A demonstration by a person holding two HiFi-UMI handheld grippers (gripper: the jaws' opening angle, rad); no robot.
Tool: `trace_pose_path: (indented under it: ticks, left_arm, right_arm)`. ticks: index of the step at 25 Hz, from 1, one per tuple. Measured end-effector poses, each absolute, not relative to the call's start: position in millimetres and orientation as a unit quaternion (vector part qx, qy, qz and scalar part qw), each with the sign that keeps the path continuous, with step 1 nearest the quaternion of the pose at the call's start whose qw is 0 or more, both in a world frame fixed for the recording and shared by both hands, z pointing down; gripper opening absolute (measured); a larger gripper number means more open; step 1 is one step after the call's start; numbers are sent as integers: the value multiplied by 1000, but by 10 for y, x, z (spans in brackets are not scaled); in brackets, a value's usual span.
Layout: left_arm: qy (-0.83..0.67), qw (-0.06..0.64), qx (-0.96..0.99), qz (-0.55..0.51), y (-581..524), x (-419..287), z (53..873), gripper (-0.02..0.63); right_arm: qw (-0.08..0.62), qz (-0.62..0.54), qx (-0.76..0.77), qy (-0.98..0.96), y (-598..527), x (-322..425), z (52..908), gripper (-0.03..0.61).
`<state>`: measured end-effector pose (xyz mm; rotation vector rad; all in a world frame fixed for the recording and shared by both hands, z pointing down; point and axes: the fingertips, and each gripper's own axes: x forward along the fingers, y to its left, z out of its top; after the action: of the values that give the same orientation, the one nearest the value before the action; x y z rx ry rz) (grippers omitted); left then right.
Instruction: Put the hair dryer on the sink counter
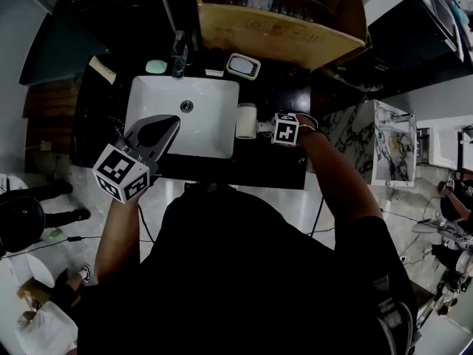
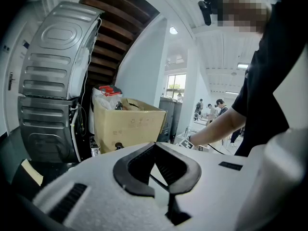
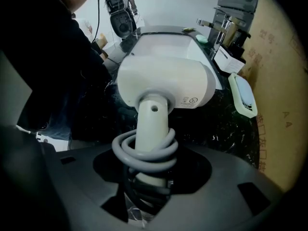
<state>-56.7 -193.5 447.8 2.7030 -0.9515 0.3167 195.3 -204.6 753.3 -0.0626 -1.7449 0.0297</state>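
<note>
The white hair dryer [image 1: 246, 120] lies on the black sink counter [image 1: 270, 161], just right of the white basin [image 1: 203, 135]. In the right gripper view its body [image 3: 166, 83] rests on the dark counter [image 3: 216, 129], its handle wrapped in grey cord. My right gripper [image 1: 264, 126] points steeply down at it. The handle still stands between the jaws of this gripper [image 3: 147, 186], with dark gaps on both sides, so I read it as open. My left gripper [image 1: 174, 122] hovers over the basin's near left part. Its tips [image 2: 154, 146] meet with nothing held.
A faucet [image 1: 179, 54] stands at the basin's far edge, with a green soap [image 1: 156, 66] to its left and a white dish [image 1: 243, 66] to its right. A large cardboard box [image 1: 281, 28] stands behind the counter. A marbled cabinet [image 1: 384, 146] stands to the right.
</note>
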Motion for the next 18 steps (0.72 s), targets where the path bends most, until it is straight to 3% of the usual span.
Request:
trace_pose_path:
  ticks: [5,18]
  left_arm:
    - [-326,127,930,108,-1906,-573,4472,15]
    - [-324,128,931,107,-1837,-595,4464,15]
  right_arm:
    - [644,22,-26,-764,-2011,2006,7534,245]
    - [646,11,-10,-763,-2020,2039,7426,252]
